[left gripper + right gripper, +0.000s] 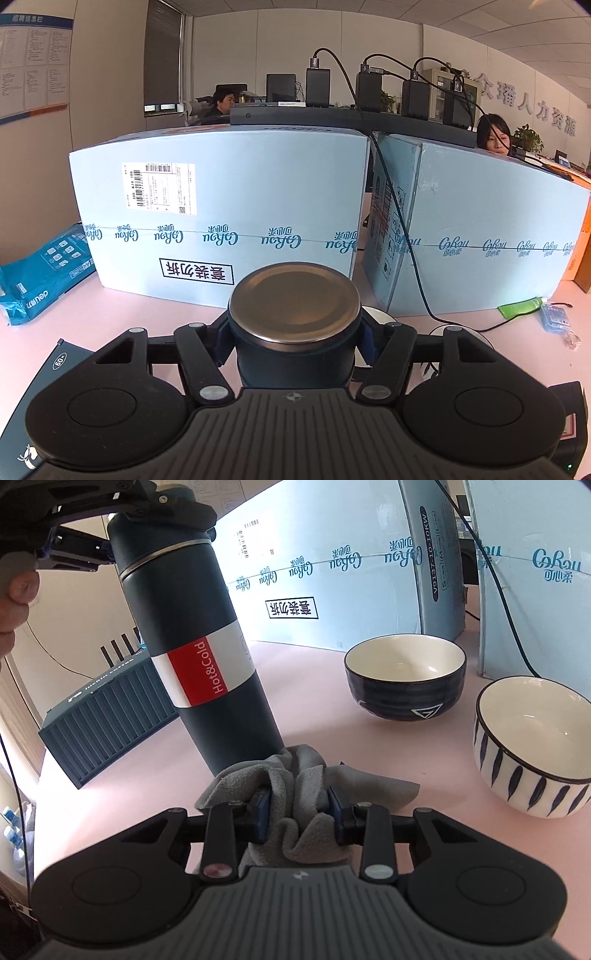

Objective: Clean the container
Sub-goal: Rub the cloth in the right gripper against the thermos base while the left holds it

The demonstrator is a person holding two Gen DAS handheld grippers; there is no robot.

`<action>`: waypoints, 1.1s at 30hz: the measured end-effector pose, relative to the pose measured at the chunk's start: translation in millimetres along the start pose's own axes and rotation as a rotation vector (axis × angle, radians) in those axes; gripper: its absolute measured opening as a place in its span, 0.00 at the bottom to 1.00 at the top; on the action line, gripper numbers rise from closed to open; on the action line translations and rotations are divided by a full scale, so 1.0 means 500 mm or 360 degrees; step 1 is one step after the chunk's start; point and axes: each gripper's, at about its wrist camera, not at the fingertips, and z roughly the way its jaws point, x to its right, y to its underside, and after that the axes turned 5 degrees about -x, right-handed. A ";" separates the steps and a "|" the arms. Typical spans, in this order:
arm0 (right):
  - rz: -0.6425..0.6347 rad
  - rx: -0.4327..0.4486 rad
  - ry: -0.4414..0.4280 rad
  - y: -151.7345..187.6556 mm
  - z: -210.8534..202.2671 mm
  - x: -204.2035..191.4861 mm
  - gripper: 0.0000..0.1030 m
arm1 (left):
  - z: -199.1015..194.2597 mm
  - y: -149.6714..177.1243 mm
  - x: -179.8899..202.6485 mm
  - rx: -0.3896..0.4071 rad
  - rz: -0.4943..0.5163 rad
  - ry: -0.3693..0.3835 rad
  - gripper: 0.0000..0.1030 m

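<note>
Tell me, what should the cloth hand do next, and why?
Probably bring the grey cloth up against the side of the dark flask and start wiping. The right gripper already pinches the cloth by the flask's base, and the left gripper clamps its top.

The right gripper [297, 810] pinches a bunched grey cloth [295, 775] between its blue pads. Just ahead and left, the dark flask [195, 646] tilts, its cap clamped by the left gripper [110, 520]. Ahead right sit 2 bowls: a dark bowl [404, 698], then a striped bowl [532, 786].
</note>
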 end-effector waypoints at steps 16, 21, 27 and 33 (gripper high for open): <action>0.0485 0.0151 -0.0253 -0.056 -0.027 0.011 0.30 | -0.015 0.006 -0.003 -0.0002 0.0024 0.0043 0.62; 0.0064 -0.0010 -0.0009 -0.035 -0.012 -0.057 0.52 | -0.022 0.014 -0.014 0.0014 0.0021 0.0055 0.71; -0.0252 -0.0077 0.0241 0.005 0.028 -0.125 0.90 | -0.029 0.024 -0.021 0.0004 0.0016 0.0083 0.74; -0.0562 -0.0082 0.0270 0.042 0.068 -0.177 0.97 | -0.051 0.022 -0.034 0.0057 0.0007 0.0101 0.79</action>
